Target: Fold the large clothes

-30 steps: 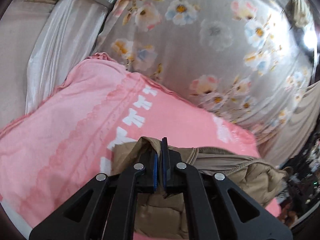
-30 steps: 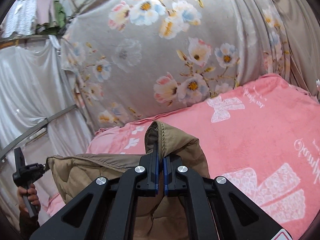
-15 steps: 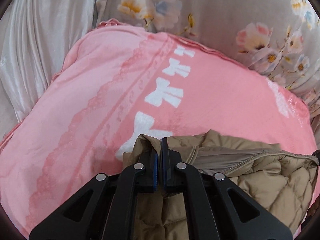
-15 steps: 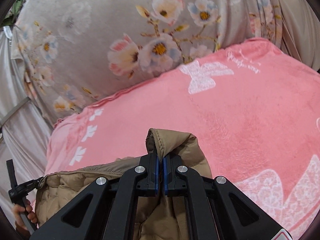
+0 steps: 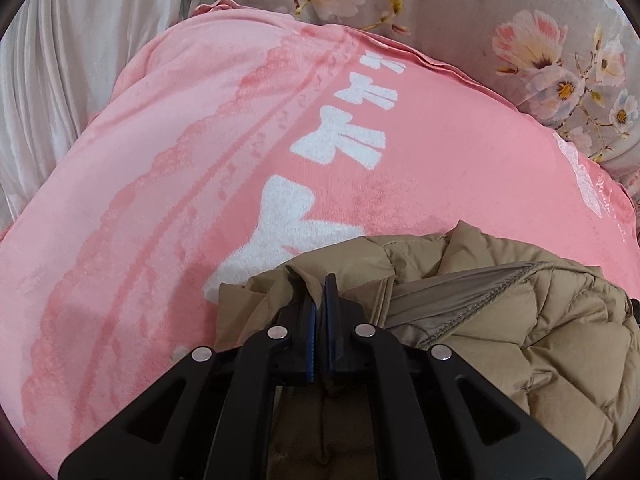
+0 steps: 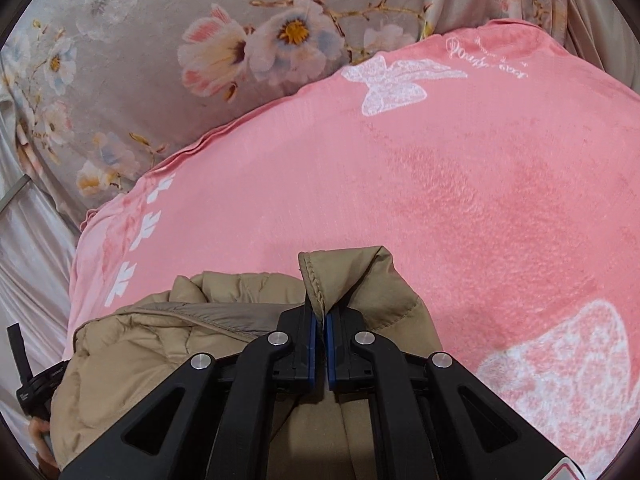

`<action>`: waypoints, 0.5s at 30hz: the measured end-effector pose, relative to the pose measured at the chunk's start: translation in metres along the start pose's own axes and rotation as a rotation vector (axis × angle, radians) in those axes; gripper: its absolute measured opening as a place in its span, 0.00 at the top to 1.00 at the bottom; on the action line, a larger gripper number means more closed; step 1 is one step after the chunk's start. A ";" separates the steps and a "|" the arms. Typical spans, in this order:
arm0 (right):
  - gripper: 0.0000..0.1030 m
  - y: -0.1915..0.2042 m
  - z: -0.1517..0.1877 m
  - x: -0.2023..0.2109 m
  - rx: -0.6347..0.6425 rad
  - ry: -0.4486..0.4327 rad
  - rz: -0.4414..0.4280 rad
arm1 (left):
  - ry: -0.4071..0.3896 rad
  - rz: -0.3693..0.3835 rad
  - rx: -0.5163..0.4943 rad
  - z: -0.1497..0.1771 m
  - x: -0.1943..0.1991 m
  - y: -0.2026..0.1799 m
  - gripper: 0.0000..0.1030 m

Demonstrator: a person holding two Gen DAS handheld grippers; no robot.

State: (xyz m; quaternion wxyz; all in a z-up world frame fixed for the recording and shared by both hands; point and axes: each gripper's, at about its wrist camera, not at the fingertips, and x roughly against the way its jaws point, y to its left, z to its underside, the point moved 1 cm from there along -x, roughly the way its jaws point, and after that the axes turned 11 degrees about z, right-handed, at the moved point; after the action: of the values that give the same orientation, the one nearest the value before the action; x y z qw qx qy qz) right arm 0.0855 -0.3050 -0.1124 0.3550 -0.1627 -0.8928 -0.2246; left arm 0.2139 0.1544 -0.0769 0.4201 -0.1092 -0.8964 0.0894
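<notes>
A tan quilted puffer jacket [image 5: 520,320] hangs bunched between my two grippers over a pink blanket [image 5: 200,160]. My left gripper [image 5: 320,292] is shut on a folded edge of the jacket at its left end. My right gripper [image 6: 319,312] is shut on a seamed edge of the jacket [image 6: 160,348] at its right end. The jacket's lower part is hidden under the gripper bodies. The other hand-held gripper [image 6: 28,384] shows at the left edge of the right wrist view.
The pink blanket [image 6: 440,200] with white bow prints covers the surface below. A grey floral curtain [image 6: 200,40] hangs behind it. Pale satin drapes [image 5: 60,60] hang at the left.
Both grippers have tipped down and moved closer to the pink blanket, carrying the jacket lower. The curtain has slid up out of most of both views.
</notes>
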 end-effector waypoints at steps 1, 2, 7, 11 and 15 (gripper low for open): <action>0.98 0.000 0.001 -0.003 -0.001 0.006 0.001 | -0.001 0.002 0.002 0.001 -0.002 0.000 0.96; 0.98 -0.001 0.001 -0.005 -0.001 0.011 0.001 | -0.001 0.002 0.003 0.001 -0.003 0.000 0.96; 0.98 -0.001 0.005 -0.013 0.001 0.032 0.000 | -0.010 0.001 -0.001 0.005 -0.008 0.000 0.96; 0.99 -0.005 0.005 -0.020 -0.019 0.053 -0.023 | -0.022 0.018 0.013 0.006 -0.010 0.004 0.96; 0.95 -0.011 0.004 -0.020 -0.046 0.065 -0.067 | -0.036 0.069 0.044 0.005 -0.006 0.010 0.95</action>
State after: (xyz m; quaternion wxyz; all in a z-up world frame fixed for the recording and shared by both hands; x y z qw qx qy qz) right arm 0.0927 -0.3147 -0.1320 0.3720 -0.1333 -0.8805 -0.2618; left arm 0.2150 0.1622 -0.0869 0.4029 -0.1291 -0.8974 0.1256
